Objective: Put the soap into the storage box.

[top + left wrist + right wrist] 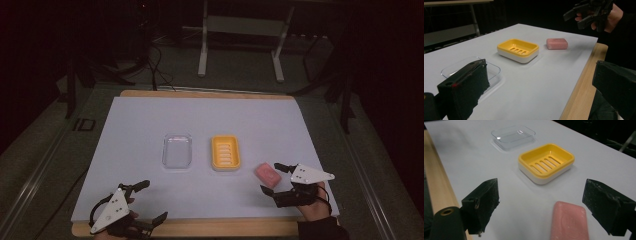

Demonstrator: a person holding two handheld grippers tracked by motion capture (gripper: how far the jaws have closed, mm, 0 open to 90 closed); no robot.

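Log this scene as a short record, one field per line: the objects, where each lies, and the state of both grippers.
surface: white sheet on a wooden table
soap: pink bar, flat on the sheet, right of the dish
soap dish: yellow, slotted, empty, mid-table
lid: clear tray, left of the dish, apart from it
right gripper: open, jaws either side of the soap, not touching it
left gripper: open, empty, at the near edge

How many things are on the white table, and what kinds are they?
Pink soap bar: 1
Yellow soap dish: 1
Clear plastic lid: 1
Total: 3
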